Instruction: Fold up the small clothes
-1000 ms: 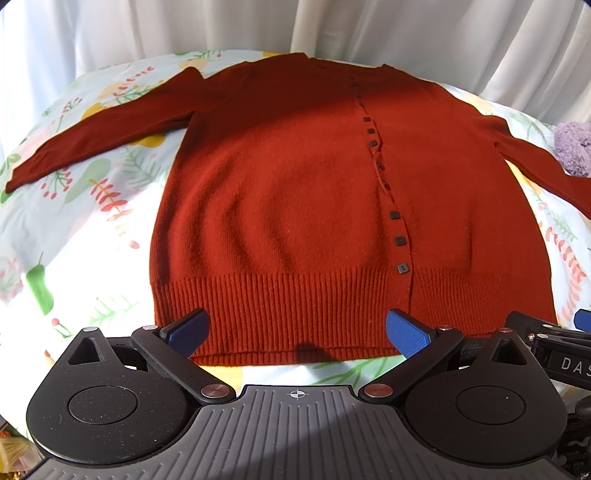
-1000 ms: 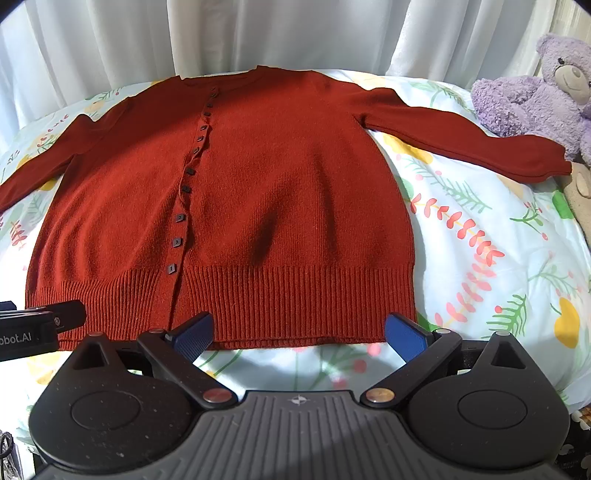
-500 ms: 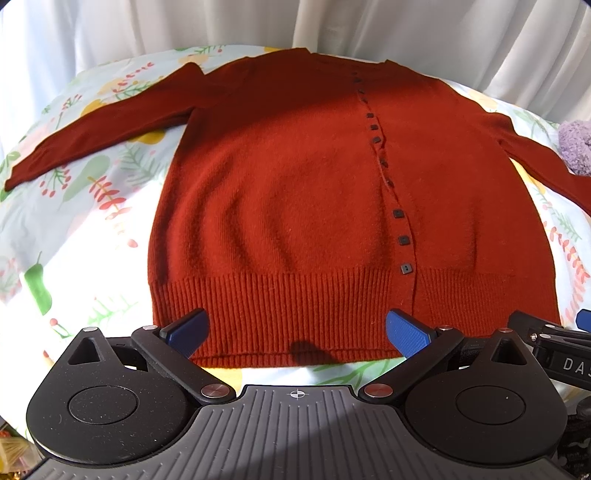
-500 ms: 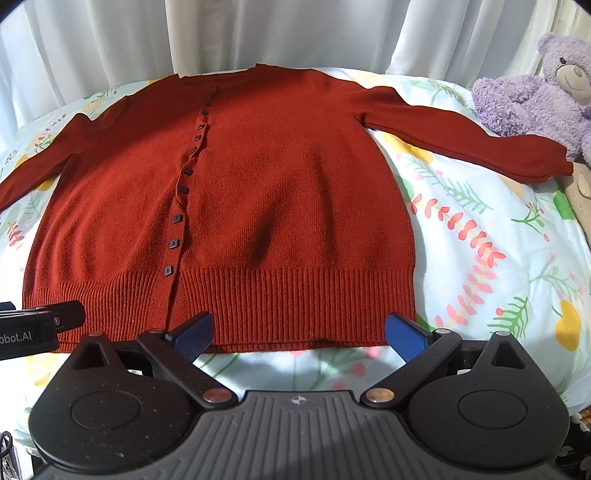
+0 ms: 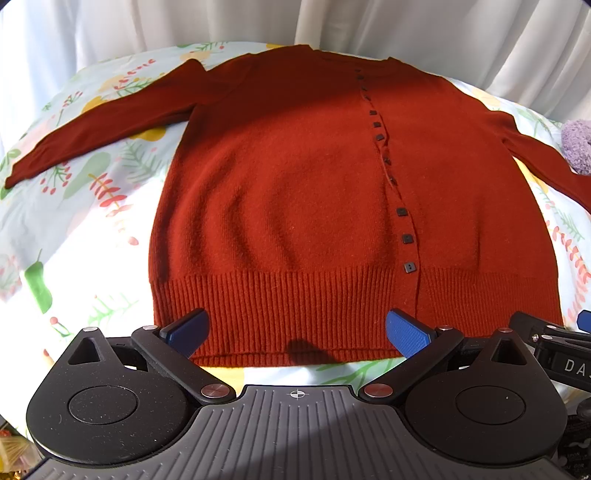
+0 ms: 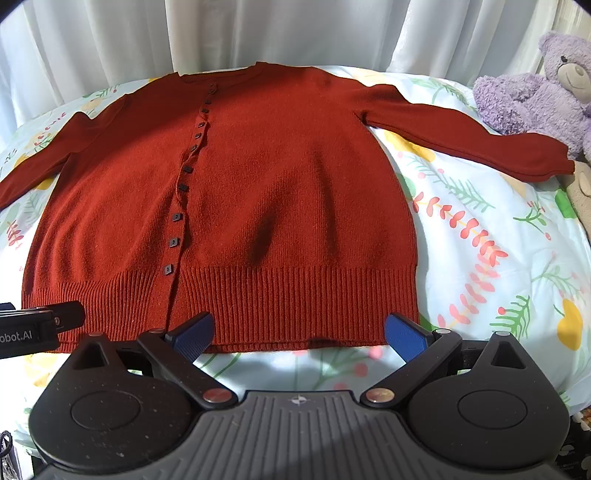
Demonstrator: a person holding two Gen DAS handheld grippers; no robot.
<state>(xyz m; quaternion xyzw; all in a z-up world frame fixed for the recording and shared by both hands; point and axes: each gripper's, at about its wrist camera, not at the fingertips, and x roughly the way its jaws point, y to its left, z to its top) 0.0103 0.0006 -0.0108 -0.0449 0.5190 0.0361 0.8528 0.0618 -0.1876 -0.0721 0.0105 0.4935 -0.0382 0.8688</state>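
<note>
A rust-red buttoned cardigan (image 5: pixel 295 192) lies flat and face up on the floral sheet, both sleeves spread outward; it also shows in the right wrist view (image 6: pixel 280 192). Its ribbed hem (image 5: pixel 295 310) is nearest me. My left gripper (image 5: pixel 297 330) is open and empty, its blue pads just above the left half of the hem. My right gripper (image 6: pixel 299 332) is open and empty, over the right half of the hem (image 6: pixel 295 306). Each gripper's body shows at the edge of the other's view.
A floral sheet (image 6: pixel 498 258) covers the bed. A purple teddy bear (image 6: pixel 535 92) sits at the far right, close to the right sleeve cuff (image 6: pixel 546 162). White curtains (image 5: pixel 406 33) hang behind the bed.
Both grippers have drifted slightly forward and left over the hem; the cardigan itself has not moved.
</note>
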